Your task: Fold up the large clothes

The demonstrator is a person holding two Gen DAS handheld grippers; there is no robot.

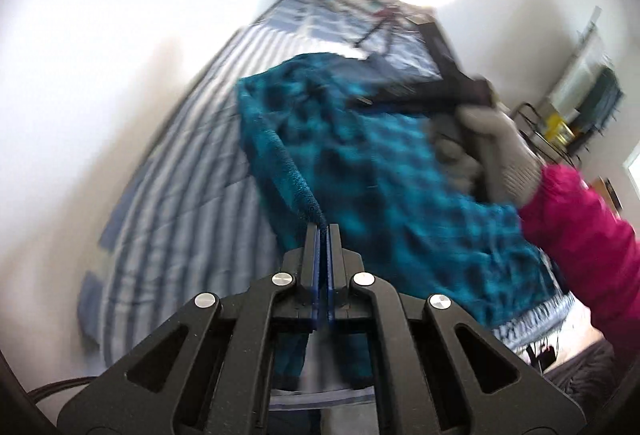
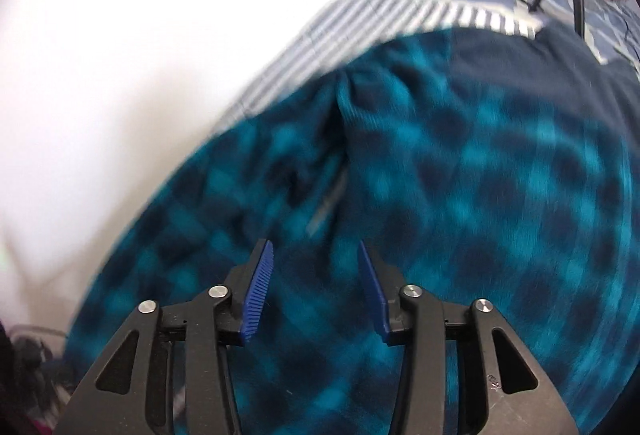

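One teal checked garment [image 1: 380,163] lies spread on the striped bed [image 1: 168,195], and your left claw [image 1: 323,231] is clamped shut on one raised edge of it, which I judge gives you a hold for drawing that side over in a fold. Your right claw [image 2: 316,255] hangs just above the same cloth, jaws apart and empty, while your gloved right hand [image 1: 492,151] grips its handle; two claws, one garment.

Left gripper [image 1: 323,231] has its jaws closed, pinching cloth; right gripper [image 2: 316,255], in a gloved hand [image 1: 492,151], has its jaws parted.
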